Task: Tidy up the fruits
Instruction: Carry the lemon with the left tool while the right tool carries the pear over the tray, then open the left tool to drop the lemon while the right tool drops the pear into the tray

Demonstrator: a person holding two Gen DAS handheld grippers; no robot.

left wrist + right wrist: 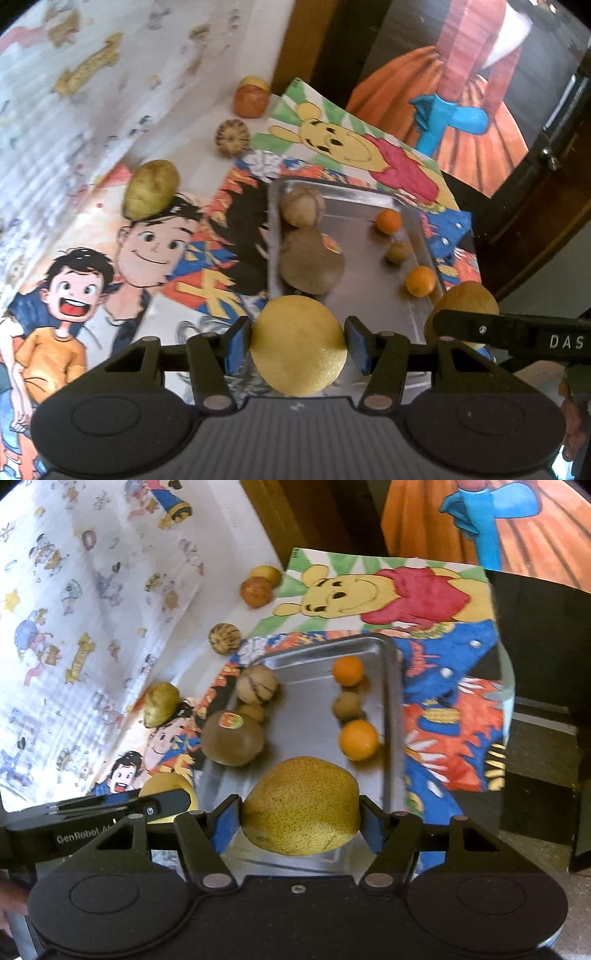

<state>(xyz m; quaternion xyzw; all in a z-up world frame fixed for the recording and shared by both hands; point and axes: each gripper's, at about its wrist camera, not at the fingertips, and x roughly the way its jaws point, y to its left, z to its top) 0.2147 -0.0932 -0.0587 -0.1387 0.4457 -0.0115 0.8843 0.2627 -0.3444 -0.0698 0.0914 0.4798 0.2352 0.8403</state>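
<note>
Cartoon-printed surface carries a metal tray. Above its near end, the right tool clamps a speckled pear, and just beside it the left tool clamps a smooth yellow fruit. Kiwi and oranges lie in the tray.

White letters "DAS" stand on the black arm of the right gripper where it enters the left wrist view from the right edge. In the right wrist view, "GenRobot.AI" is printed in pale letters on the black body of the left gripper. The sticker on the brown kiwi bears marks too small to read
</note>
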